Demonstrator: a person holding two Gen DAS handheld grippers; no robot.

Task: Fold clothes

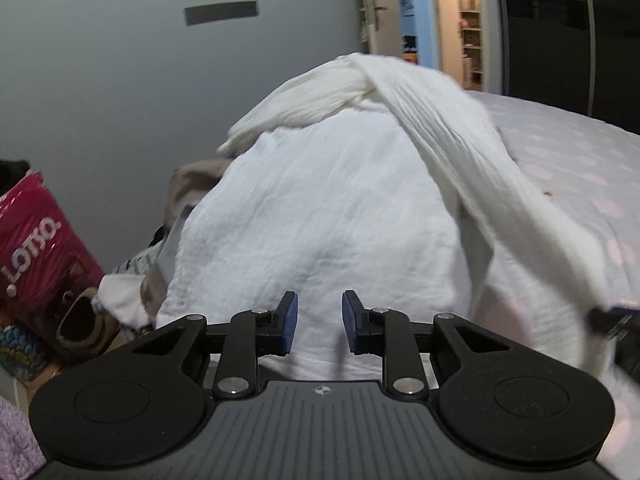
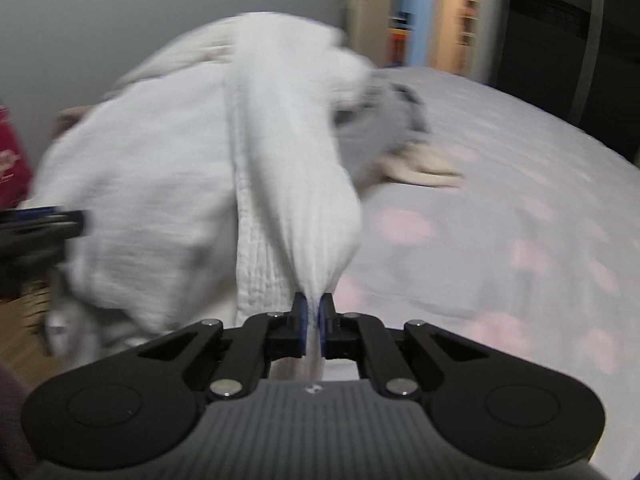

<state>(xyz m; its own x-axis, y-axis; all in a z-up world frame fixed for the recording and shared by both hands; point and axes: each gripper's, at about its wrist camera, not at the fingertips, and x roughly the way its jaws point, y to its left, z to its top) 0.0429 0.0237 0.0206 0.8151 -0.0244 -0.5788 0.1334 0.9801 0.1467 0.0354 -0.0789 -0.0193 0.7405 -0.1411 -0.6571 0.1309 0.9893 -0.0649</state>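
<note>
White crinkly cloth, the white garment (image 1: 320, 208), lies in a big heap on the bed (image 1: 580, 168), filling the middle of the left wrist view. One long part of it runs like a rope from the top of the heap down to the lower right of that frame.

In the right wrist view that long part comes straight down the middle. The right gripper (image 2: 313, 320) pinches its end tight, with the white cloth squeezed between the two blue pads.

The left gripper (image 1: 316, 324) sits at the bottom middle of its frame, low over the heap. Its blue pads stand a little apart. Cloth lies under the gap, but I cannot tell if the pads touch it.

The bed cover is pale with soft pink spots. A small grey and cream piece of clothing (image 2: 400, 120) lies past the heap, right of the middle in the right wrist view, though it is blurry. A pink bag (image 1: 36, 240) with white letters stands at the left edge of the left wrist view. An open door (image 1: 416, 12) shows at the top.
</note>
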